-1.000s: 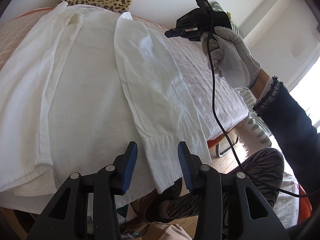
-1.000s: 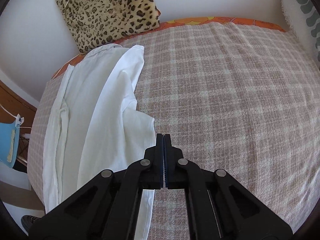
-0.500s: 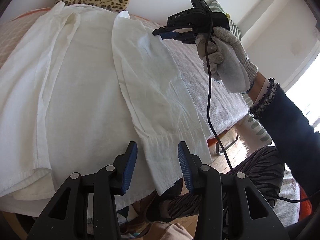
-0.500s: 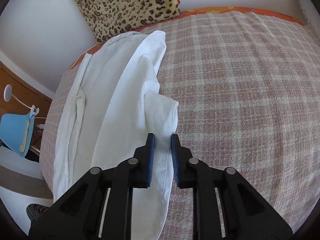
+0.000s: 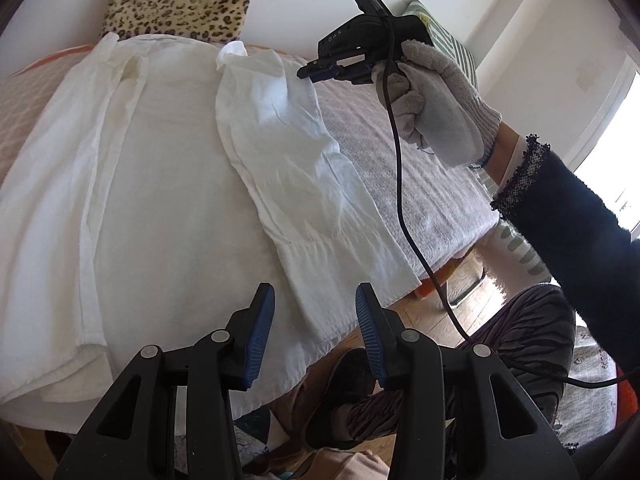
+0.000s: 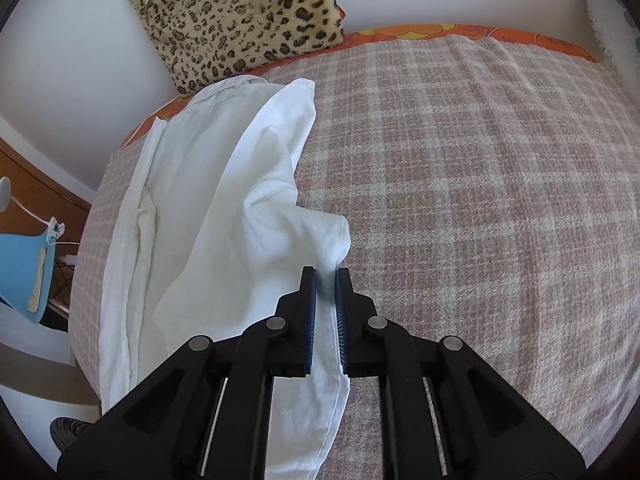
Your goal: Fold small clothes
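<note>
A white long-sleeved shirt (image 5: 168,184) lies flat on the bed, with one sleeve (image 5: 304,184) folded down along its right side. The cuff (image 5: 340,280) hangs at the bed's front edge. My left gripper (image 5: 315,312) is open and empty, just in front of the cuff. My right gripper (image 5: 310,72) shows in the left wrist view at the sleeve's upper edge. In the right wrist view the right gripper (image 6: 326,276) is nearly shut on a raised fold of the sleeve (image 6: 320,236).
The bed carries a pink checked blanket (image 6: 480,200). A leopard-print cushion (image 6: 240,20) leans on the wall at the back. A blue lamp (image 6: 24,264) stands left of the bed. The person's legs (image 5: 480,360) and a black cable (image 5: 404,200) are at the front right.
My right gripper opened, moved left onto the sleeve's edge and closed on a fold of it, which now stands up. My left gripper stayed open by the cuff.
</note>
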A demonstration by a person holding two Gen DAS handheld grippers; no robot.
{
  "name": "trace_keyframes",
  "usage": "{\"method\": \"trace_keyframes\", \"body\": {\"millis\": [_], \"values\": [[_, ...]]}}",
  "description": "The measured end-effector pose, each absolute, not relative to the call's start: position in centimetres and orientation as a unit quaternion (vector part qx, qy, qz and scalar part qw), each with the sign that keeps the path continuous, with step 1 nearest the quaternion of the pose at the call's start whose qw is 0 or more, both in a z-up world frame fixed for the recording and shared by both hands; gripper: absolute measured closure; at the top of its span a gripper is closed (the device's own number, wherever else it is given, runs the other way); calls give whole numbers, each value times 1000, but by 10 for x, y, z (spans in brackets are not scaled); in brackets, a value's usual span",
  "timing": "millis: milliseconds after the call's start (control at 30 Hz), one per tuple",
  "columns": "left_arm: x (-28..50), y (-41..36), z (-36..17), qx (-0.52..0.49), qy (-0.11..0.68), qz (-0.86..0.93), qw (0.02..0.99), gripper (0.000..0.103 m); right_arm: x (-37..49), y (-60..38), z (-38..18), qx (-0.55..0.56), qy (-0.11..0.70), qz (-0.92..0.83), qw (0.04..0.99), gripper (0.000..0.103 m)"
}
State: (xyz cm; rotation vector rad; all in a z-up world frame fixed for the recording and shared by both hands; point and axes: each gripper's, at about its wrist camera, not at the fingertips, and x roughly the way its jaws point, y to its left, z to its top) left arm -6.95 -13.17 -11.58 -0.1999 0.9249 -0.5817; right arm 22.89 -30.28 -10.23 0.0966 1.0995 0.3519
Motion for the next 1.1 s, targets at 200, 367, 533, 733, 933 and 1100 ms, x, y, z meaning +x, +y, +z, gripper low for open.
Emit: {"method": "trace_keyframes", "body": {"millis": [200, 367, 533, 733, 933, 1100], "values": [[-77, -180, -105, 7, 410, -327, 851, 63, 183, -349, -79, 84, 506, 186, 838, 71], [-85, -223, -116, 116, 397, -348, 841, 54, 145, -404, -52, 117, 482, 182, 849, 67], [-82, -255, -127, 195, 380, -343, 837, 50, 118, -448, -37, 139, 466, 163, 859, 65], [-70, -260, -140, 225, 367, -315, 846, 50, 108, -473, -43, 166, 466, 153, 856, 65], [-50, -235, -126, 117, 384, -351, 846, 97, 119, -464, -56, 172, 473, 163, 848, 65], [-52, -215, -105, 43, 368, -346, 862, 97, 146, -435, -72, 178, 481, 184, 839, 64]]}}
